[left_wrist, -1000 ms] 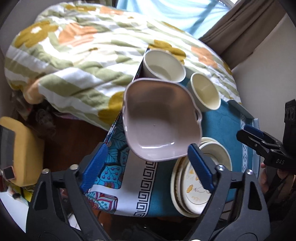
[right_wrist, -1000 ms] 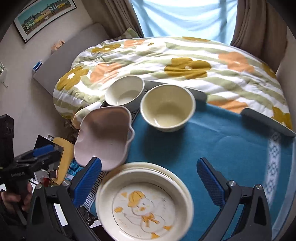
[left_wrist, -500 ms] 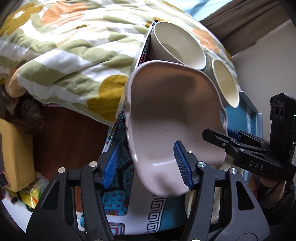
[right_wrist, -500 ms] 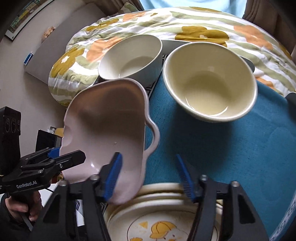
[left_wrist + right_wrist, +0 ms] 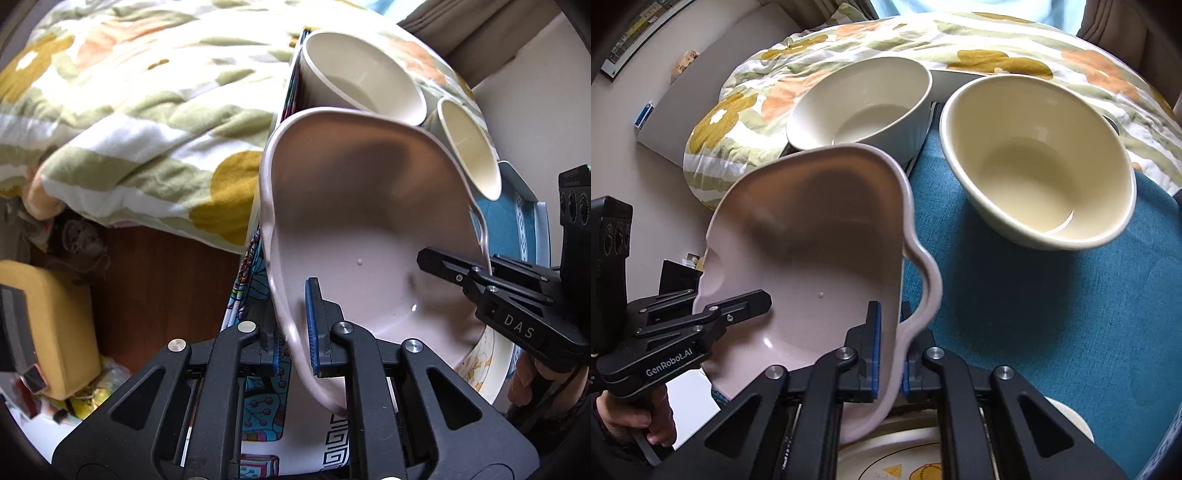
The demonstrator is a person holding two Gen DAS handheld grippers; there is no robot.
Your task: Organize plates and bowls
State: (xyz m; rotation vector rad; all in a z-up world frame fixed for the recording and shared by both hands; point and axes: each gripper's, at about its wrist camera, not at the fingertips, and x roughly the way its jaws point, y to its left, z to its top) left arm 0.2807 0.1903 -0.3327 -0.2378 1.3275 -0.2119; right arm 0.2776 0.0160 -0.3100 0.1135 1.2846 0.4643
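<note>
A pale pink handled bowl point(image 5: 362, 206) fills both views, also in the right wrist view point(image 5: 820, 240). My left gripper point(image 5: 293, 328) is shut on its near rim. My right gripper point(image 5: 888, 347) is shut on the opposite rim beside the loop handle, and shows in the left wrist view point(image 5: 491, 288). The bowl is held tilted above a stack of cream plates with a duck print point(image 5: 908, 465). A white ribbed bowl point(image 5: 864, 96) and a cream bowl point(image 5: 1038, 155) stand behind it on the teal cloth point(image 5: 1052, 314).
A floral quilt point(image 5: 129, 103) covers the bed beyond the table. The patterned tablecloth edge point(image 5: 258, 406) hangs at the left. A yellow object point(image 5: 48, 332) lies on the wooden floor below.
Both grippers moved in from either side and closed on the pink bowl's rims. The bowl now sits tilted between them, partly over the plate stack.
</note>
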